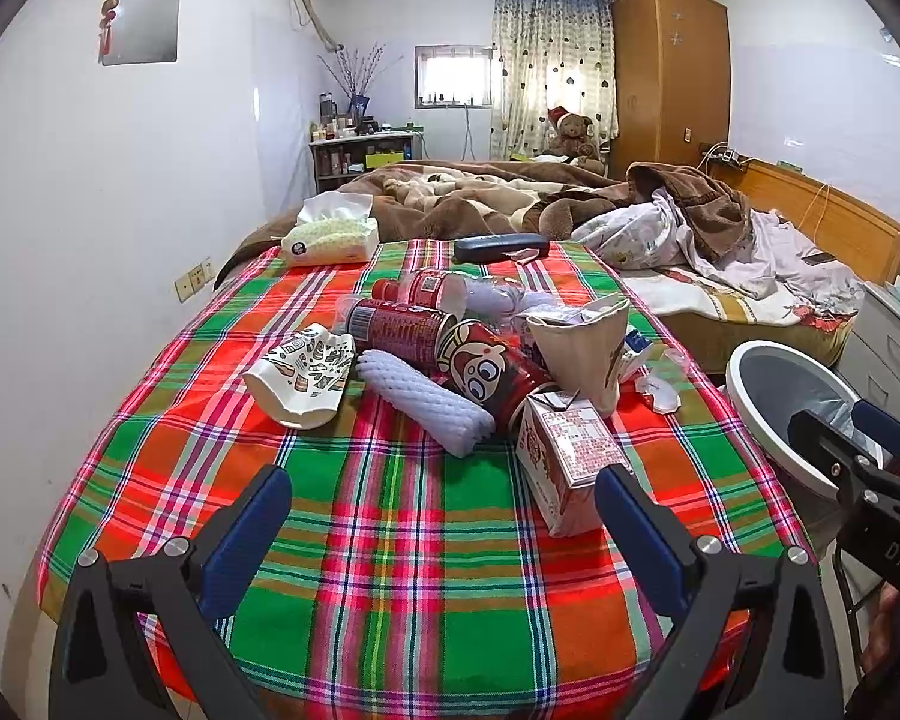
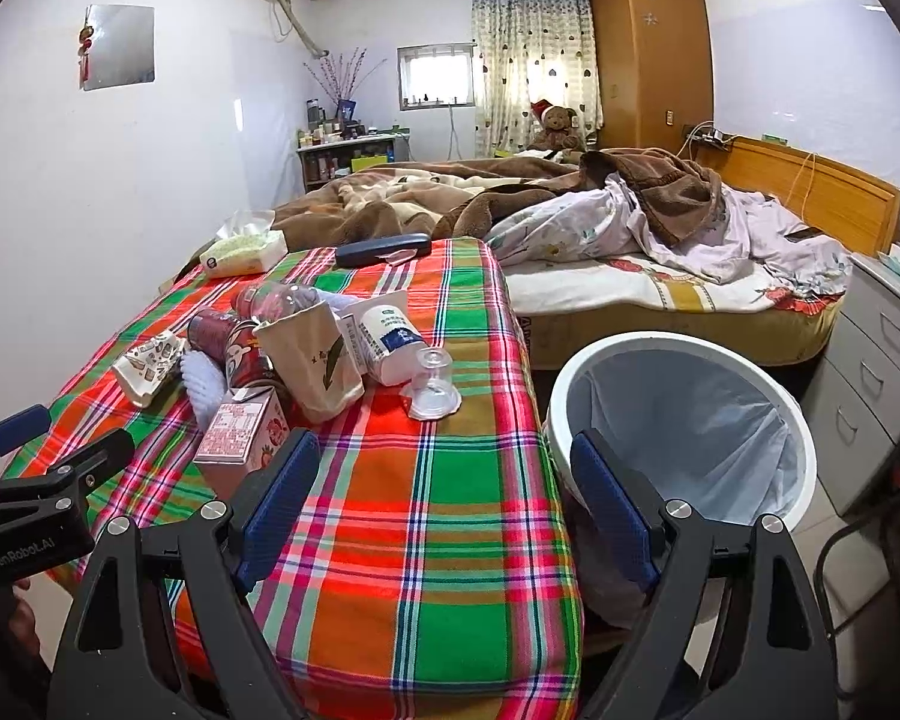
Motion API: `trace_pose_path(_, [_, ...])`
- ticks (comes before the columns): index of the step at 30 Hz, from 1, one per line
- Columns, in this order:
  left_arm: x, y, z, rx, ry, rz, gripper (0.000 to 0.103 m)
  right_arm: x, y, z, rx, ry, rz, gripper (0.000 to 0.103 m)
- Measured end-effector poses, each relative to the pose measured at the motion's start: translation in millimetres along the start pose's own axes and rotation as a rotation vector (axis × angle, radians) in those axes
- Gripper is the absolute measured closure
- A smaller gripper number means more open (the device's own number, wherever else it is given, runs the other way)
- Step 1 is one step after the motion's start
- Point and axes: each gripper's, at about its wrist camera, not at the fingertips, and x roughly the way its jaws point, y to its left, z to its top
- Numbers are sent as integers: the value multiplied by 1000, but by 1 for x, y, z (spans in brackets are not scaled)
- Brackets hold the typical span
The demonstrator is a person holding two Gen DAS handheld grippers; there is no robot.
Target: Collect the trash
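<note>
Plaid-clothed desk (image 1: 390, 540): trash heaped, none collected. Left hand-held gripper (image 1: 444, 516) and right hand-held gripper (image 2: 444, 492) both agape, empty. Next: grasp milk carton (image 1: 570, 468), carry to bin (image 2: 678, 354).

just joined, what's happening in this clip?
A person holds two grippers over a plaid-covered table piled with trash: cans, a milk carton, crushed cups. The left gripper and the right gripper are both open and empty. The lined trash bin beside the table holds no trash that shows. Nothing is picked up yet.
</note>
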Motion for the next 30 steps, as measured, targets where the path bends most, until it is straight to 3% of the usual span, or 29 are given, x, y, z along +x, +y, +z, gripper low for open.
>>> trace_pose_path(30, [-2, 2, 1, -4, 0, -13, 1, 1, 1, 1, -4, 2, -2, 16])
